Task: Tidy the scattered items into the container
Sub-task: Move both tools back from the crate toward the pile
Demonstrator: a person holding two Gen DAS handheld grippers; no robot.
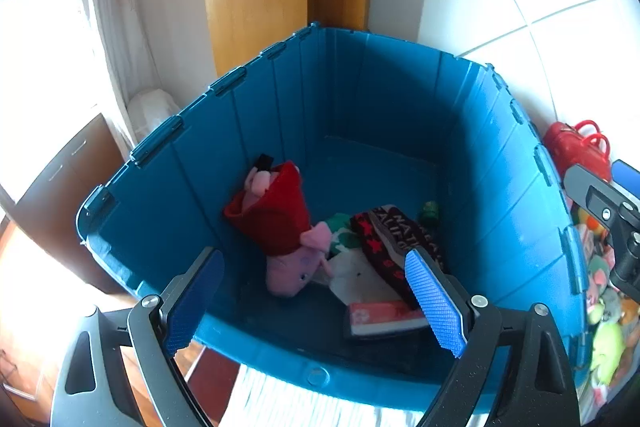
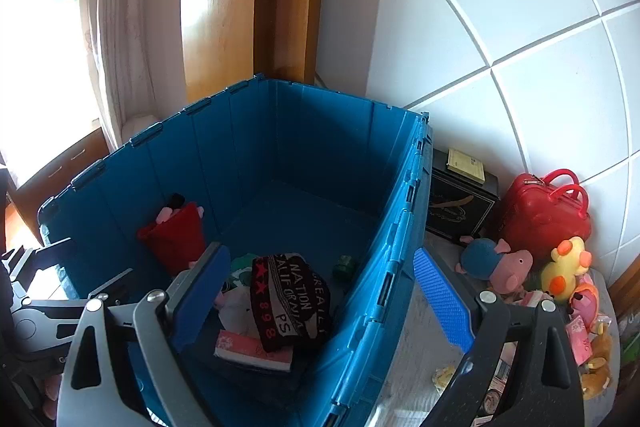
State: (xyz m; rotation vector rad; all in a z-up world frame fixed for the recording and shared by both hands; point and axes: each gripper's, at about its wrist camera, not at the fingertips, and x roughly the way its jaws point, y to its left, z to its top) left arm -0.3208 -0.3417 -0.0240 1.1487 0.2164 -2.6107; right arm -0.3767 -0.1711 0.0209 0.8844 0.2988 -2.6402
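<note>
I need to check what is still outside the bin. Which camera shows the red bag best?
The right wrist view: the red bag shows whole, handles up, against the tiled wall beside the soft toys. The left wrist view catches only part of it at the right edge, behind the bin rim.

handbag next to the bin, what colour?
Red, handles included: the handbag stands by the tiled wall. Clearest in the right wrist view.

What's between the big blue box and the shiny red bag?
In the right wrist view, a black box sits between the blue plastic crate and the red handbag.
</note>
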